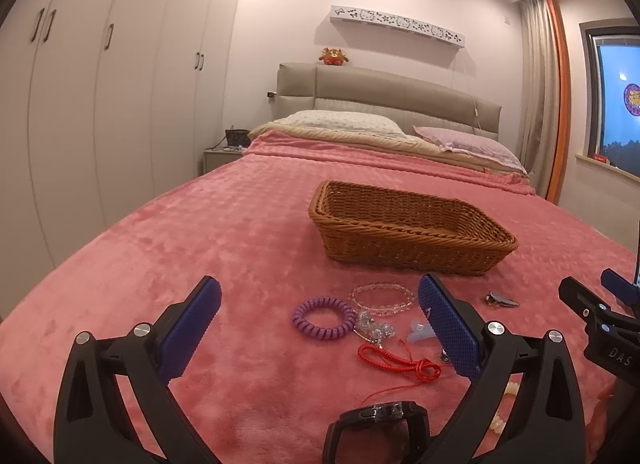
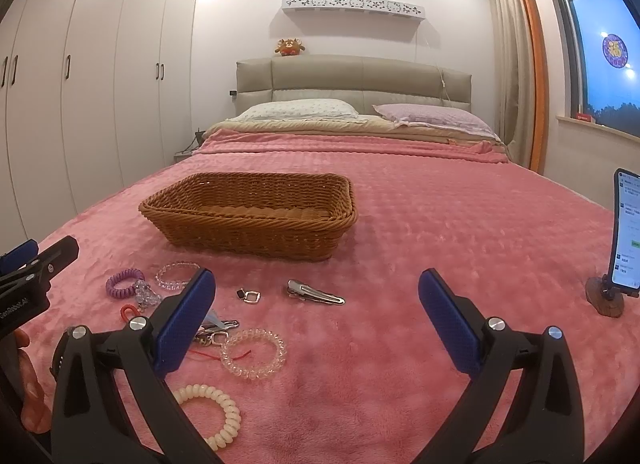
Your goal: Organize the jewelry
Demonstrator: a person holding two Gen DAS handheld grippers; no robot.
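An empty brown wicker basket (image 1: pixel 412 224) (image 2: pixel 252 216) stands on the pink bed blanket. In front of it lie loose pieces: a purple coil hair tie (image 1: pixel 323 318) (image 2: pixel 124 282), a clear bead bracelet (image 1: pixel 382 298) (image 2: pixel 176 275), a red cord (image 1: pixel 400 362), a crystal charm (image 1: pixel 374 328), a silver hair clip (image 2: pixel 314 291) (image 1: pixel 502 299), square earrings (image 2: pixel 249 296), a clear coil tie (image 2: pixel 254 354), a cream coil tie (image 2: pixel 212 416) and a black watch (image 1: pixel 376 428). My left gripper (image 1: pixel 320 328) is open above the purple tie. My right gripper (image 2: pixel 316 324) is open, empty, near the clip.
A phone on a wooden stand (image 2: pixel 624 240) stands at the right on the blanket (image 2: pixel 460 224). Pillows (image 2: pixel 304 109) and the headboard (image 2: pixel 352 76) are at the far end. Wardrobes (image 1: pixel 100 84) line the left wall; a window (image 2: pixel 600 56) is on the right.
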